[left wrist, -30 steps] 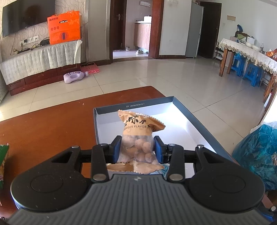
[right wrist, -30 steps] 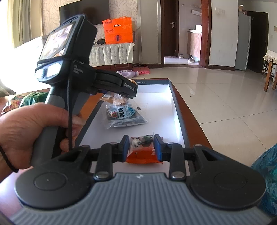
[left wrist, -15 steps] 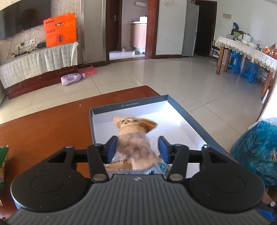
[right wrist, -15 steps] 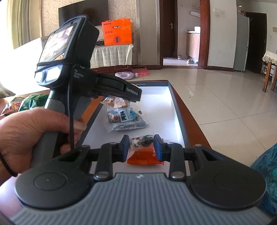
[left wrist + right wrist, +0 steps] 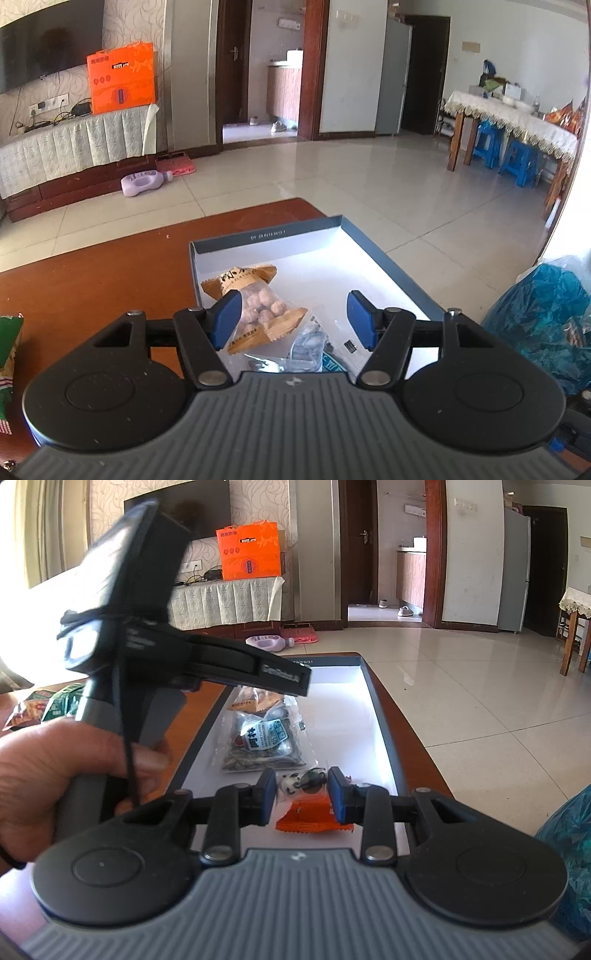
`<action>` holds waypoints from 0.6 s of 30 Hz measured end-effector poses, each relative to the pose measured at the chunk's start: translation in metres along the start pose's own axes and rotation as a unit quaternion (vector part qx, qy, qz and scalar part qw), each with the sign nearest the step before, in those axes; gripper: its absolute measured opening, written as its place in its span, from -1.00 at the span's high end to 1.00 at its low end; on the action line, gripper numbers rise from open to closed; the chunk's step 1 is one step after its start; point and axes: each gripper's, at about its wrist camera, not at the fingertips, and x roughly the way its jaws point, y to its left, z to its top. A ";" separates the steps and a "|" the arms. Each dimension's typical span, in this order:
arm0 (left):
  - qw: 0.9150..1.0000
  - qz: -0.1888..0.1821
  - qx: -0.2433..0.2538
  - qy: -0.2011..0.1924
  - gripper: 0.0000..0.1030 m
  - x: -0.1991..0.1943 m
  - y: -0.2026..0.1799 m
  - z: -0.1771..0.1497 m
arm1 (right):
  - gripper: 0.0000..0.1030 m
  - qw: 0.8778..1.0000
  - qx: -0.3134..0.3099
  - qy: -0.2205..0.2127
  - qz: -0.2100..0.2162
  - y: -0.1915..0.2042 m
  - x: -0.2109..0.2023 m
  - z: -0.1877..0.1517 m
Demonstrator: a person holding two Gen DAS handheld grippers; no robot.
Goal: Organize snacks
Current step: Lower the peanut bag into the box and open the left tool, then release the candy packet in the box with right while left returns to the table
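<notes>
My left gripper (image 5: 293,317) is open above the near end of the blue-rimmed box (image 5: 391,258). A tan snack pack of round balls (image 5: 255,302) lies loose in the box, beside my left finger. A clear pack with a blue label (image 5: 310,347) lies under it. My right gripper (image 5: 302,794) is shut on an orange snack pack (image 5: 310,812) and holds it over the box's near end (image 5: 384,738). The blue-label pack (image 5: 264,742) and the tan pack (image 5: 255,699) lie further in. The left gripper (image 5: 284,675) hovers above them.
The box sits on a brown wooden table (image 5: 110,266). Green and red snack bags lie at the table's left (image 5: 48,705); one also shows at the left edge of the left wrist view (image 5: 9,339). A blue plastic bag (image 5: 543,321) sits to the right, off the table.
My left gripper has opened and let go of the tan snack pack, which dropped into the box. It has lifted a little. My right gripper still holds the orange pack.
</notes>
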 end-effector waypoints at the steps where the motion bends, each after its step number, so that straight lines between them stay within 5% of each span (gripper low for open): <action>1: 1.000 -0.002 -0.001 -0.002 -0.33 -0.005 0.002 -0.001 | 0.35 1.000 0.001 0.000 0.000 0.000 0.000 0.000; 18: 0.999 0.021 -0.032 -0.035 -0.33 -0.156 0.049 -0.027 | 0.35 1.000 0.009 0.007 0.012 0.008 0.013 -0.002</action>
